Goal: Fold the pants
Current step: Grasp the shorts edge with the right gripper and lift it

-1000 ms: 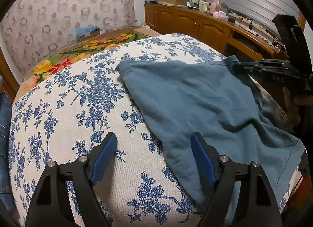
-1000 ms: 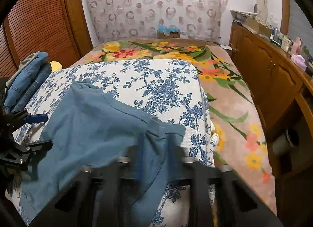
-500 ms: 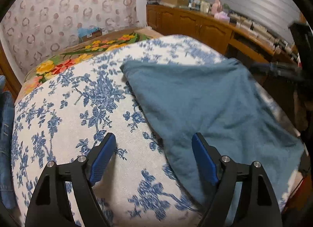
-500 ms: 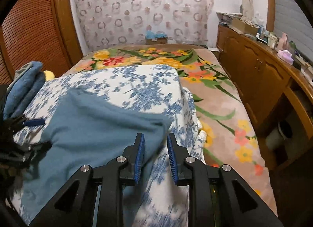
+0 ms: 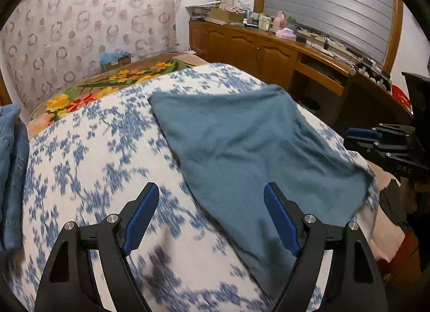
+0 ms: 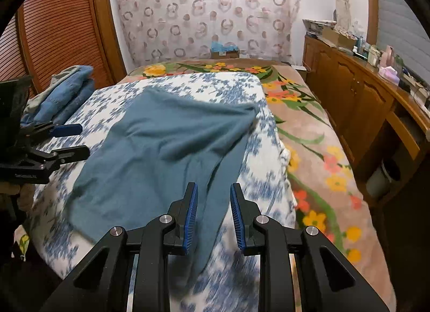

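On the blue-flowered bedspread (image 5: 88, 156), our left gripper (image 5: 211, 214) hovers wide apart with the teal pants (image 5: 250, 145) ahead-right, while our right gripper (image 6: 214, 215), narrowly parted and empty above them, seemingly must next regrasp an edge.

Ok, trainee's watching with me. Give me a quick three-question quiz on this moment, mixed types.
1. True or false: the right gripper is clamped on the teal pants.
2. Which gripper has the wider finger gap? A) left gripper B) right gripper
3. Fill in: the pants lie on the blue-and-white ____ cover.

Key:
1. False; its fingers are apart, nothing gripped.
2. A
3. floral
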A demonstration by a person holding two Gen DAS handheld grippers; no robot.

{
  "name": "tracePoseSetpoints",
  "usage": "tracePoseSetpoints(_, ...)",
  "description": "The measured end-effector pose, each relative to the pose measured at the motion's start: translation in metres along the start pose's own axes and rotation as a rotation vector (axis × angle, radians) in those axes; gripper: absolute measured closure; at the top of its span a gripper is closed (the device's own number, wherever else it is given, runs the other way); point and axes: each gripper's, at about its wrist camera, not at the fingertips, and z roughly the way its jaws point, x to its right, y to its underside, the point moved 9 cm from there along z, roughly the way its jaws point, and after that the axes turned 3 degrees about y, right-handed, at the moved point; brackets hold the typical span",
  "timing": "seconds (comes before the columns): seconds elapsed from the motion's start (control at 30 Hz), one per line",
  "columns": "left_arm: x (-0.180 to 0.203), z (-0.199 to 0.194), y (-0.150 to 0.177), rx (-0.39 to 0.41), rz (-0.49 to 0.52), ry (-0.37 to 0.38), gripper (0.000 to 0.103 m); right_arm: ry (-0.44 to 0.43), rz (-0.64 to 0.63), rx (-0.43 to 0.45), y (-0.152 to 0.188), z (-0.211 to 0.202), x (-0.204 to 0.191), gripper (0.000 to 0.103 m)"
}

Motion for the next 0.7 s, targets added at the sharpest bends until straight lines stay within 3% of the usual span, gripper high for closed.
tracePoseSetpoints(0.37,0.025,-0.007,0.040,-0.049,0.020,0.006,0.022,-0.026,0.028,-0.033,0.029,-0.017,-0.005,0.078)
tracePoseSetpoints(0.5,0.026,-0.004,0.047,-0.066,0.021,0.003,0.022,-0.058,0.052,-0.013,0.030,-0.026,-0.009,0.094)
tracePoseSetpoints(0.7,0.023,-0.005,0.050,-0.064,0.012,0.006,0.022,-0.027,0.021,-0.011,0.036,-0.041,-0.020,0.095)
